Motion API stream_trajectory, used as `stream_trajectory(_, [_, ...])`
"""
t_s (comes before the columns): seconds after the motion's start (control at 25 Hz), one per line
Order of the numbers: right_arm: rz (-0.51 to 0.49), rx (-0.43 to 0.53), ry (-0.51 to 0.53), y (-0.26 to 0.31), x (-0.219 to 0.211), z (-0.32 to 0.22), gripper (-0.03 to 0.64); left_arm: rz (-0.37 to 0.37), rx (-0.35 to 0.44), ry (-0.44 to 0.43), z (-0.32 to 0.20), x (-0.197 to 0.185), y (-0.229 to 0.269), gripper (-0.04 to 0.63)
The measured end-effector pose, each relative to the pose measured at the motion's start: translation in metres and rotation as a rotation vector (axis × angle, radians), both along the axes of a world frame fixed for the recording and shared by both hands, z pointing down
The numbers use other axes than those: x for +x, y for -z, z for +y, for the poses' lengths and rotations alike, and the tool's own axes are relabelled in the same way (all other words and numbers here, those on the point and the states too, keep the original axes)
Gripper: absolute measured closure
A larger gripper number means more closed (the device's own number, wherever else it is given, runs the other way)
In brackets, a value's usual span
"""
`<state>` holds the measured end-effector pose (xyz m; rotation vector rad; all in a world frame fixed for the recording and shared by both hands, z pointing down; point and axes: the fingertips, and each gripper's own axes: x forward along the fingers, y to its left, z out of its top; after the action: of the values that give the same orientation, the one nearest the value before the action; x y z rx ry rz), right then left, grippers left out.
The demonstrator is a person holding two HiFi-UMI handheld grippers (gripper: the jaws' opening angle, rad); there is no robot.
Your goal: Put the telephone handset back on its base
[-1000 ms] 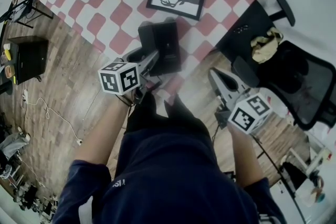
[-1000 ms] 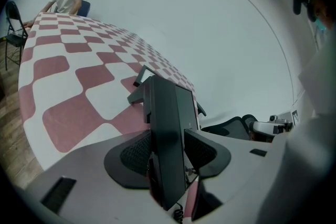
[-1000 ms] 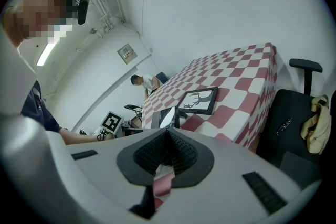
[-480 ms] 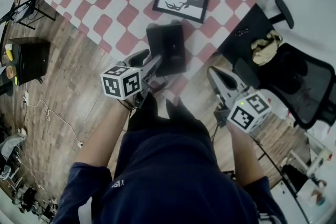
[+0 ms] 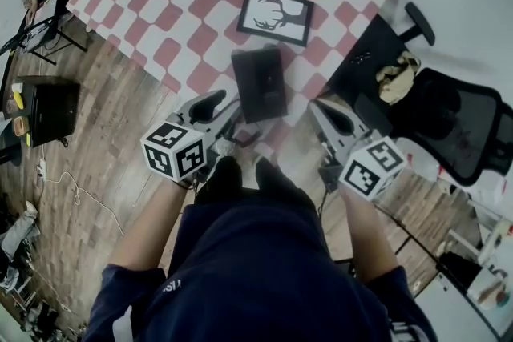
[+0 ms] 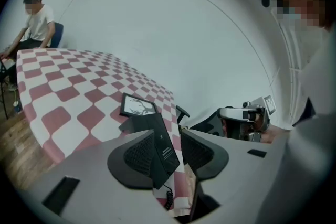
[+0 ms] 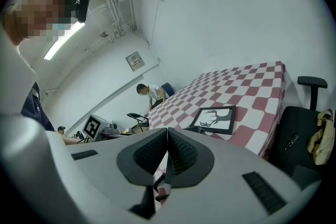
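Jaws of left hand-held gripper apart and closing on nothing, right hand-held gripper pressed shut and empty, both short of the checkered tabletop. Just ahead, black telephone at its near edge, coiled cord dangling, antler picture beyond, office chair to the right, wooden floor below. Left hand-held gripper since drawn back off the telephone's side.

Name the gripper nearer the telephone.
Left. The left gripper, jaws closing with nothing between, sits beside the telephone on its left; the right gripper, shut, hangs farther off to its right.
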<state>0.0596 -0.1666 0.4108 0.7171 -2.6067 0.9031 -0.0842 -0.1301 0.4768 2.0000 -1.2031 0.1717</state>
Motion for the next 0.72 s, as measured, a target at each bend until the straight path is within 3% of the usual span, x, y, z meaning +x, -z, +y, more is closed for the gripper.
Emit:
stream_trajectory(0.4, [-0.025, 0.09, -0.037, 0.037, -0.023, 0.016, 0.601, -0.066, 0.171, -0.171, 0.015, 0.004, 0.063, 0.479])
stream_trajectory(0.72, [-0.008, 0.147, -0.06, 0.054, -0.035, 0.032, 0.601, -0.063, 0.216, -0.275, 0.03, 0.005, 0.082, 0.509])
